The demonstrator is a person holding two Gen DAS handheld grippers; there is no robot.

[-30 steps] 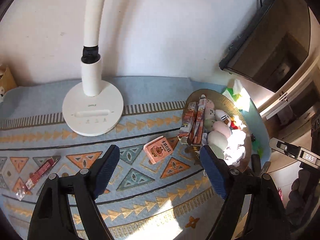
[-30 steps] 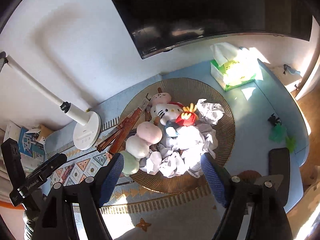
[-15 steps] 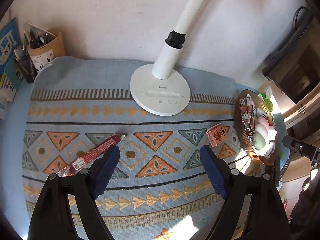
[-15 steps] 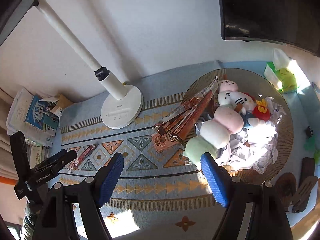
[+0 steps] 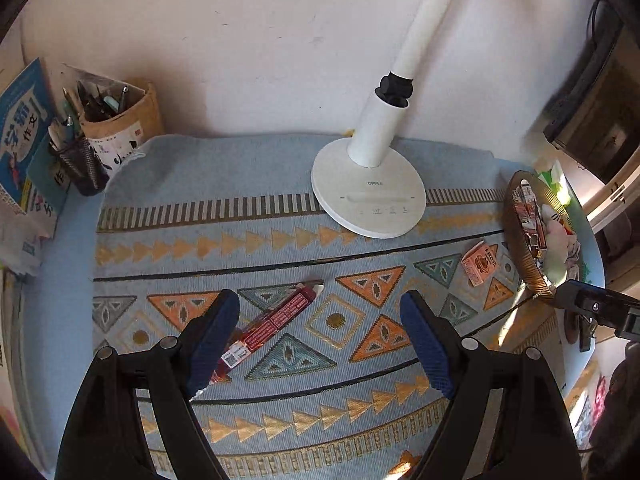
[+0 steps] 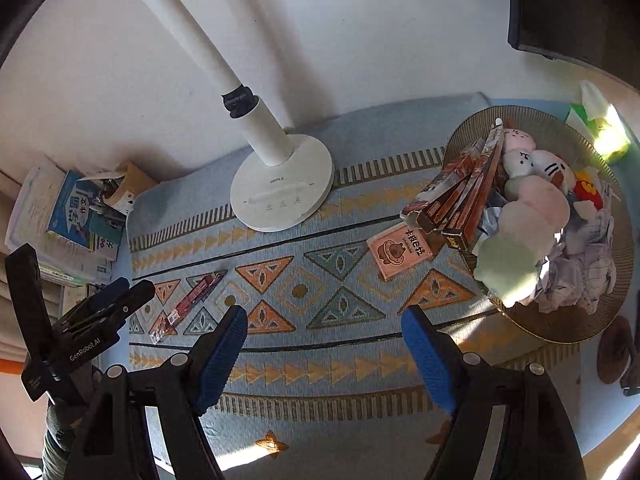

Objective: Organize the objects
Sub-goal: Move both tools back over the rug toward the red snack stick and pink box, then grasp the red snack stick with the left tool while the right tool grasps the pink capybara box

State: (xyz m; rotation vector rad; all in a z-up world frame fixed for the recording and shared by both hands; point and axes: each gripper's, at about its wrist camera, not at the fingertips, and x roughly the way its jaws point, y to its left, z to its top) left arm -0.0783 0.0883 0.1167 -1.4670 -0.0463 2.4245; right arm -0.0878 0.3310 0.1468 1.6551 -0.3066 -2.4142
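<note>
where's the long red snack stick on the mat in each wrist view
Left wrist: the red snack stick lies lower centre, running under the left finger's tip.
Right wrist: it lies at mid-left, beside the left gripper.
Shared landmark: the white lamp base stands behind it in both views.

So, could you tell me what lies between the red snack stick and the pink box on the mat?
Only bare patterned mat separates the red snack stick from the pink box, clearest in the right wrist view.

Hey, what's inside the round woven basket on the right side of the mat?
The woven basket holds long brown snack boxes, plush toys and crumpled paper. Whatever lies beneath that pile is covered.
</note>
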